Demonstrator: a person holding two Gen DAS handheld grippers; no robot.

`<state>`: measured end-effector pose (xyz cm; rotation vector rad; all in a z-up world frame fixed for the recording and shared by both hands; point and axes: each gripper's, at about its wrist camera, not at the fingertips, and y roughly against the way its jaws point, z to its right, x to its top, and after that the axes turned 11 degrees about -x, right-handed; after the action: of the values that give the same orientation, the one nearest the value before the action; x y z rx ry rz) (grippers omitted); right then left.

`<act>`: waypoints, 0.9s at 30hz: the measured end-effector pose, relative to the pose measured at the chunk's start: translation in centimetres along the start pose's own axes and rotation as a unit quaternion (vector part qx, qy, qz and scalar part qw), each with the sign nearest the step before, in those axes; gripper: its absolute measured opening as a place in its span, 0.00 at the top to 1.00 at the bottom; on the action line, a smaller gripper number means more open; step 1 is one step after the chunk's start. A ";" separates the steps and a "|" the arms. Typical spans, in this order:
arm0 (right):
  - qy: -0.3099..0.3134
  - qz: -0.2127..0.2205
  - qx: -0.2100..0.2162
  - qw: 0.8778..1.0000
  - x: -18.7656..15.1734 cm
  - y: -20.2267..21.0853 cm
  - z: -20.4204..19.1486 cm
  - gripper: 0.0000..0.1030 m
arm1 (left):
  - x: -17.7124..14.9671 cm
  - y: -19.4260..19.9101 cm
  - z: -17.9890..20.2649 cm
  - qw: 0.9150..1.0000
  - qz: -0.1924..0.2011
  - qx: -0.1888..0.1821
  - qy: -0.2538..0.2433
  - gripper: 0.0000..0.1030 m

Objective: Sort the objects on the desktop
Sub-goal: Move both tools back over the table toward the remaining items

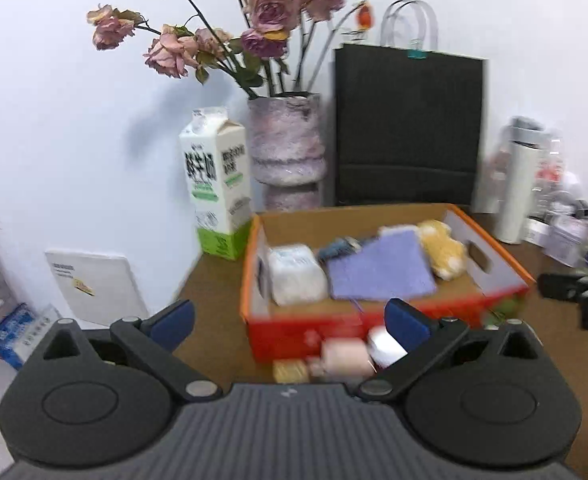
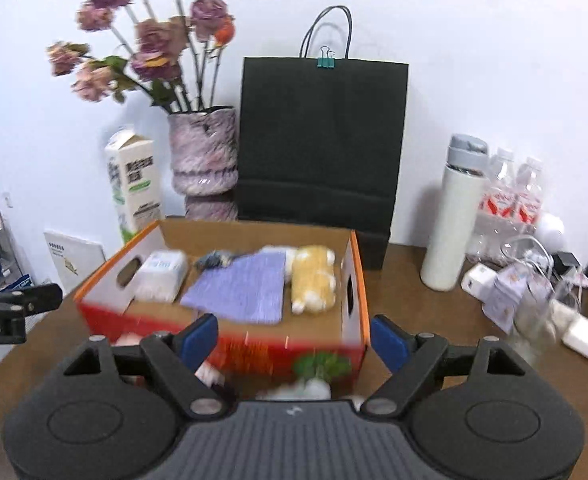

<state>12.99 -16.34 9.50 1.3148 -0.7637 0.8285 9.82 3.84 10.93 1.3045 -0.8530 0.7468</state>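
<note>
From my left-hand camera I see the left gripper (image 1: 289, 322) with its blue pads spread wide and nothing between them; from the right-hand camera the right gripper (image 2: 294, 340) also stands wide apart and empty; both sit just in front of the cardboard box (image 1: 490, 256), an open tray with orange rims and a red front wall, resting on the brown desk (image 1: 213, 320). Inside the box, from left to right, I can make out a white tissue pack (image 1: 296, 274), a small dark blue-grey item (image 1: 338, 248) too blurred for me to identify, a purple cloth (image 1: 382, 272) lying flat in the middle, and a yellow plush toy (image 1: 444, 250) against the right wall; the cloth overlaps the edge of the plush. Just in front of the box, on the desk, lie a few small pink, white and yellow things (image 1: 342, 356), blurred past telling. Behind the box stand a milk carton (image 1: 215, 180), a mottled pink vase (image 1: 287, 148) holding dried roses (image 1: 269, 12), and a black paper bag (image 1: 408, 128) shut with a teal binder clip (image 1: 417, 54); to the right I see a white thermos (image 2: 454, 216) upright, with plastic water bottles (image 2: 512, 192) beside it and loose white chargers (image 2: 586, 338) nearby.
</note>
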 end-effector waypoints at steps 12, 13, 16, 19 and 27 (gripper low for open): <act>-0.002 -0.026 0.010 1.000 -14.9 8.1 -2.2 0.16 | -15.4 7.2 2.3 0.999 -0.034 -0.011 0.025 0.00; -0.001 -0.030 0.015 0.999 -15.4 8.6 -2.4 0.16 | -15.8 7.7 2.2 0.999 -0.037 -0.016 0.034 0.00; 0.007 -0.029 0.022 0.999 -17.0 10.2 -3.0 0.16 | -17.0 9.2 2.4 0.998 -0.039 -0.024 0.046 0.00; 0.005 -0.032 0.032 0.999 -18.0 11.3 -3.2 0.16 | -17.2 10.2 2.7 0.999 -0.027 -0.020 0.043 0.00; 0.011 -0.029 0.016 0.999 -19.6 12.6 -1.8 0.16 | -18.2 9.8 3.1 0.998 -0.051 -0.008 0.034 0.00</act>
<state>-7.81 -15.32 -1.17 1.3478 -0.6952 0.8095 -8.11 2.11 0.26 1.2908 -0.7310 0.6982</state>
